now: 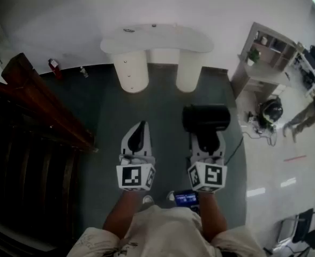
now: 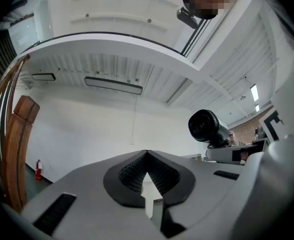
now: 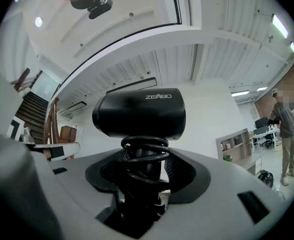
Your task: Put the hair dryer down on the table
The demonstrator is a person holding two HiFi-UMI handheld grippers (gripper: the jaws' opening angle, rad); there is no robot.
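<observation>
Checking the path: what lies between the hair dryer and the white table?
Head view: only bare grey floor between the hair dryer and the table.

Ahead of you a white bench point(image 1: 168, 40) stands on two round legs point(image 1: 132, 71). On its curved top a small dark thing point(image 1: 128, 30) lies near the left end, and a smaller speck point(image 1: 154, 24) sits at the far edge. Under it is grey floor point(image 1: 163, 108), with a red extinguisher point(image 1: 54, 68) standing by the wall.
</observation>
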